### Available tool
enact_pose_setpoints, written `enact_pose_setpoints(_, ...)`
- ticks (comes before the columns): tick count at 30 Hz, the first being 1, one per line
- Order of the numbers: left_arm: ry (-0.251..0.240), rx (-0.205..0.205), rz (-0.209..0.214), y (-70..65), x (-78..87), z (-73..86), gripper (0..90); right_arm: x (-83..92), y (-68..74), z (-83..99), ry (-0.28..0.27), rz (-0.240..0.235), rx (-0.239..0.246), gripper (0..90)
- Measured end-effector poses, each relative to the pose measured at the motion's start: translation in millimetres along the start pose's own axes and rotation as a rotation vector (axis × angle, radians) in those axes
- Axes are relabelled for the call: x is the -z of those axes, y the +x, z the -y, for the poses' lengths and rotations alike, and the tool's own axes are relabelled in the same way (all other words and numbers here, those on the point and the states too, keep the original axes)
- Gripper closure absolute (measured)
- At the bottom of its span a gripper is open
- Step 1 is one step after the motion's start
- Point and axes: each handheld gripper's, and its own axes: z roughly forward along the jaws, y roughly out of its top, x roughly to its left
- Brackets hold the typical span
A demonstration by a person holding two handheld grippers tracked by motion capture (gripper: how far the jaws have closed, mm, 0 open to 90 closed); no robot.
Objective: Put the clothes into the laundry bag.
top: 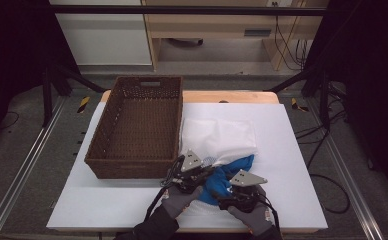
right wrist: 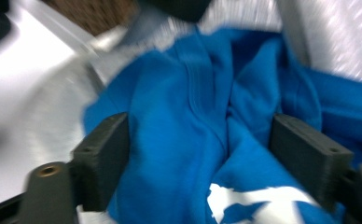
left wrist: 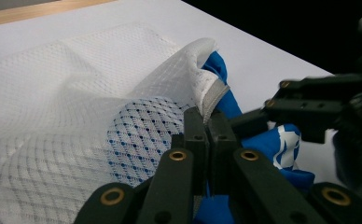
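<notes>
Beside the wicker basket (top: 137, 127), left gripper (left wrist: 206, 122) pinches mesh bag (left wrist: 76, 102); right gripper (right wrist: 200, 154) spread around blue cloth (right wrist: 193, 121).

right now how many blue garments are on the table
1: the blue garment lies at the mouth of the white mesh bag, near the table's front edge, right of the wicker basket. More could be hidden inside the bag.

Left gripper (top: 198, 172) jaws clamped together; right gripper (top: 232, 192) jaws spread wide.
</notes>
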Motion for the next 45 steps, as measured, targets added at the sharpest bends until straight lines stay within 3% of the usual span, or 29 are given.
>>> enact_pose_setpoints(1, -0.002, 0.001, -0.001, 0.3, 0.6, 0.1, 88.7, -8.1, 0.4, 2.2, 0.046, 0.022, 0.006, 36.9)
enact_pose_setpoints(2, -0.004, 0.003, 0.000, 0.8, 1.1, 0.3, 88.7, -8.1, 0.4, 2.2, 0.046, 0.022, 0.006, 36.9)
enact_pose_setpoints(3, -0.002, 0.001, 0.000, 1.2, 1.6, 0.6, 88.7, -10.9, -0.7, 3.0, 0.060, 0.029, 0.007, 44.1)
enact_pose_setpoints(4, -0.002, 0.001, -0.001, 1.5, 1.8, 1.0, 88.7, -12.6, -3.8, 3.1, 0.078, 0.016, -0.014, 57.6)
enact_pose_setpoints(7, -0.007, 0.007, 0.002, 1.6, 2.7, 1.6, 88.7, -11.0, -5.4, 1.1, 0.084, 0.000, -0.058, 64.7)
enact_pose_setpoints(9, -0.013, 0.009, 0.007, 0.9, 3.9, 1.1, 88.7, -8.6, -5.1, -0.9, 0.070, -0.001, -0.054, 67.0)
enact_pose_setpoints(11, -0.021, 0.009, 0.015, -0.1, 5.5, -0.2, 88.7, -4.8, -3.3, -5.0, 0.027, 0.001, -0.057, 67.4)
enact_pose_setpoints(13, -0.030, 0.009, 0.024, -1.3, 7.1, -1.9, 88.8, -4.5, -3.2, -11.0, -0.009, 0.031, -0.058, 67.0)
enact_pose_setpoints(14, -0.030, 0.010, 0.029, -1.6, 7.6, -2.4, 88.8, -7.7, -4.6, -14.1, -0.016, 0.057, -0.064, 66.7)
enact_pose_setpoints(15, -0.031, 0.008, 0.032, -2.5, 8.3, -2.6, 88.8, -14.8, -6.3, -16.6, -0.018, 0.123, -0.063, 66.0)
enact_pose_setpoints(16, -0.032, 0.005, 0.034, -3.5, 8.7, -2.5, 88.8, -14.8, -6.3, -16.6, -0.018, 0.123, -0.063, 66.0)
enact_pose_setpoints(18, -0.024, -0.001, 0.036, -4.4, 8.1, -0.6, 88.7, -30.6, -11.3, -15.1, 0.003, 0.204, -0.079, 64.0)
enact_pose_setpoints(22, -0.013, 0.011, 0.033, -1.2, 4.6, 3.2, 88.7, -35.6, -12.7, -13.1, 0.009, 0.203, -0.076, 59.0)
enact_pose_setpoints(27, -0.005, 0.020, 0.021, 3.0, 3.0, 7.3, 88.7, -8.2, -16.0, -10.5, -0.064, 0.099, -0.091, 45.2)
enact_pose_setpoints(30, 0.004, 0.020, 0.019, 4.7, 1.4, 8.9, 88.7, 17.1, -17.4, -7.8, -0.122, 0.075, -0.072, 40.5)
enact_pose_setpoints(31, 0.005, 0.017, 0.016, 4.6, 1.1, 9.5, 88.7, 26.8, -18.9, -7.5, -0.138, 0.084, -0.056, 40.1)
enact_pose_setpoints(33, 0.006, 0.015, 0.015, 4.3, 0.8, 9.9, 88.7, 42.5, -35.2, -7.7, -0.157, 0.177, -0.066, 39.0)
enact_pose_setpoints(35, 0.003, 0.017, 0.016, 3.9, 0.7, 9.9, 88.7, 43.8, -49.0, -7.2, -0.149, 0.239, -0.089, 38.0)
enact_pose_setpoints(36, 0.002, 0.017, 0.017, 3.9, 0.6, 9.8, 88.7, 43.8, -49.0, -7.2, -0.149, 0.239, -0.089, 38.0)
enact_pose_setpoints(37, 0.002, 0.018, 0.018, 4.1, 0.4, 9.7, 88.7, 37.7, -63.4, -5.4, -0.109, 0.290, -0.116, 37.4)
enact_pose_setpoints(42, 0.007, 0.017, 0.015, 5.2, 0.0, 9.7, 88.7, 18.2, -79.6, -2.8, -0.058, 0.307, -0.137, 36.5)
enact_pose_setpoints(45, 0.006, 0.019, 0.013, 5.4, -0.3, 9.4, 88.7, 4.9, -85.6, -0.2, -0.015, 0.289, -0.153, 38.1)
